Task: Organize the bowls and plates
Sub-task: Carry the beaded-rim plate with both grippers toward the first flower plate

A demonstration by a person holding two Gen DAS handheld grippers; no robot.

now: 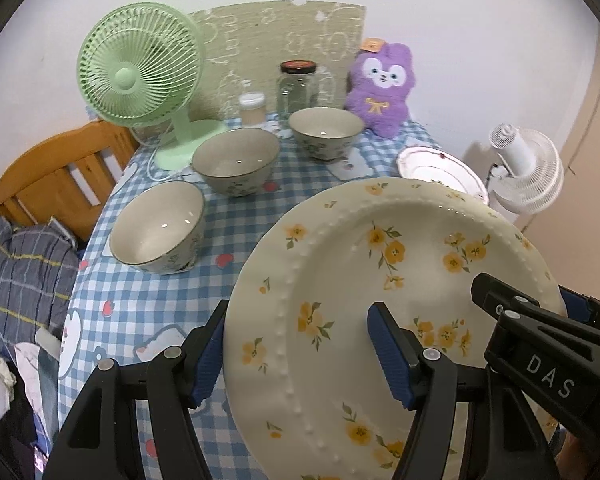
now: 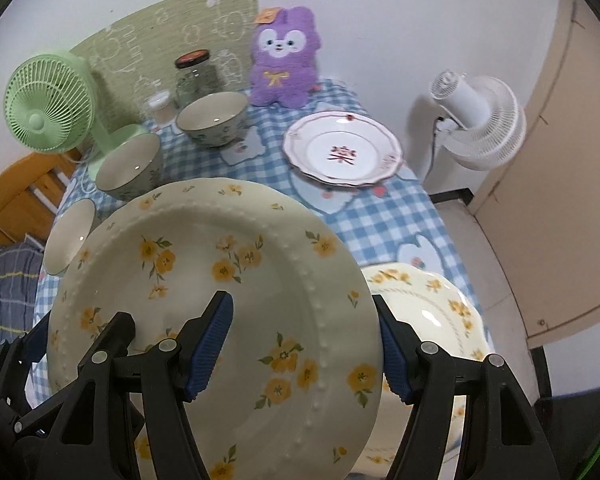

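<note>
Right now you hold the yellow-flowered plate (image 1: 380,264) tilted above the tabletop (image 1: 140,304), your left claw (image 1: 300,354) clamped over its left rim and your right claw (image 2: 304,346) clamped over its right rim. Three bowls (image 1: 236,160) stand near the green fan (image 1: 140,72); a red-trimmed plate (image 2: 342,152) lies near the purple plush (image 2: 286,60).

A home bedroom: wooden bed frame (image 1: 56,176) with bedding (image 1: 24,268) at left of frame, checked tablecloth (image 1: 140,308), plush toy (image 1: 382,88), green desk fan (image 1: 140,76) at upper left.
</note>
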